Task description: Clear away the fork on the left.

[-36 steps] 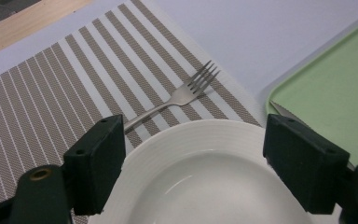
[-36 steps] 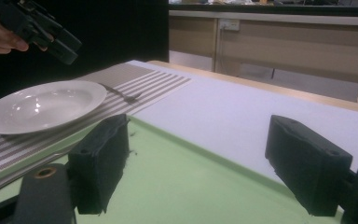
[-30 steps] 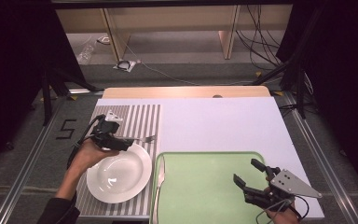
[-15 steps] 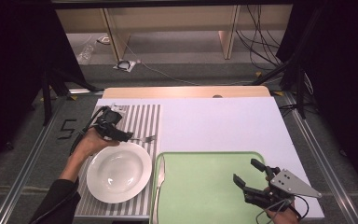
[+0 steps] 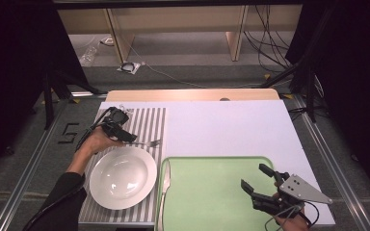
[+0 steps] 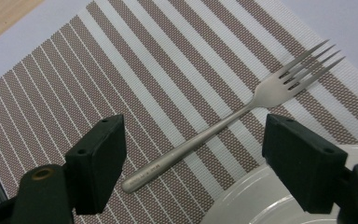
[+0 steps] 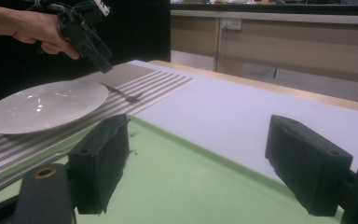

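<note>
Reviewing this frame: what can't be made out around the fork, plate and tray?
- Fork handle end, high view: covered by the left gripper.
- Plate, left gripper view: cut off by the bottom edge and a jaw.
- Utensil on the tray edge, high view: too small to identify.
- Fork handle stamp, left gripper view: illegible.

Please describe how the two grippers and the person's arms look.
Both grippers are black with two blocky jaws, each jaw bearing small round screw holes. The right gripper carries a grey three-cornered plate with dots and a dark cable. The left gripper has a black cable. A dark sleeve covers the left arm.
</note>
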The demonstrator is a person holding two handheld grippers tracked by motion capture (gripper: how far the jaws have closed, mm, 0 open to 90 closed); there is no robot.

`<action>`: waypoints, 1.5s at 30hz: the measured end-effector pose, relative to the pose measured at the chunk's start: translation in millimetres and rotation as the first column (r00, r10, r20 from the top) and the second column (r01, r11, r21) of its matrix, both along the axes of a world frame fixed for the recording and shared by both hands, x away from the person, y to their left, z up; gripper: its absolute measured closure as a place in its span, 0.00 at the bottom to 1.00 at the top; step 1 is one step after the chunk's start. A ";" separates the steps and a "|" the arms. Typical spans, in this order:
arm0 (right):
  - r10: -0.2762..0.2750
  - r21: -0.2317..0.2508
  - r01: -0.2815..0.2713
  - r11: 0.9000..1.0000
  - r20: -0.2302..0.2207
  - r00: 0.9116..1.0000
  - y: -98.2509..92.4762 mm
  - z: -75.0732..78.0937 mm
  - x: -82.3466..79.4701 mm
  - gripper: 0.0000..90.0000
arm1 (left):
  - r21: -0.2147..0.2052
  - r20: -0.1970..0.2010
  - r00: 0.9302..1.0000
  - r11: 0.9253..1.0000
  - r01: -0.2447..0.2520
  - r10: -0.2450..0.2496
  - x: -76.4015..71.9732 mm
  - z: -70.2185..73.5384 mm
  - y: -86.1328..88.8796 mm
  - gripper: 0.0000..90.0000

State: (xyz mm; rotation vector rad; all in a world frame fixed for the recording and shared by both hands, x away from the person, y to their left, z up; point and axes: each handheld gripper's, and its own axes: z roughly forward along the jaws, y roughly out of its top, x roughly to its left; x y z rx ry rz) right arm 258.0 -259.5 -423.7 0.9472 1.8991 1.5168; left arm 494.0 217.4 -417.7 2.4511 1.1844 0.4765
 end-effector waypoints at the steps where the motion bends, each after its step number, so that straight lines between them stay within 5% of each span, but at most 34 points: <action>1: 0.001 0.000 -0.001 1.000 -0.001 1.000 0.1 0.0 0.1 0.25 | 0.003 -0.006 1.000 1.000 0.000 0.000 1.9 -1.0 0.4 0.24; 29: 0.007 0.000 -0.007 1.000 -0.005 1.000 0.7 -0.3 0.7 0.25 | 0.092 -0.125 0.991 0.994 0.057 -0.045 23.3 -29.8 -4.4 0.27; 45: 0.010 0.003 -0.010 1.000 -0.007 1.000 0.5 -0.9 1.6 0.25 | 0.119 -0.161 0.984 0.988 0.099 -0.080 27.9 -34.6 -8.5 0.35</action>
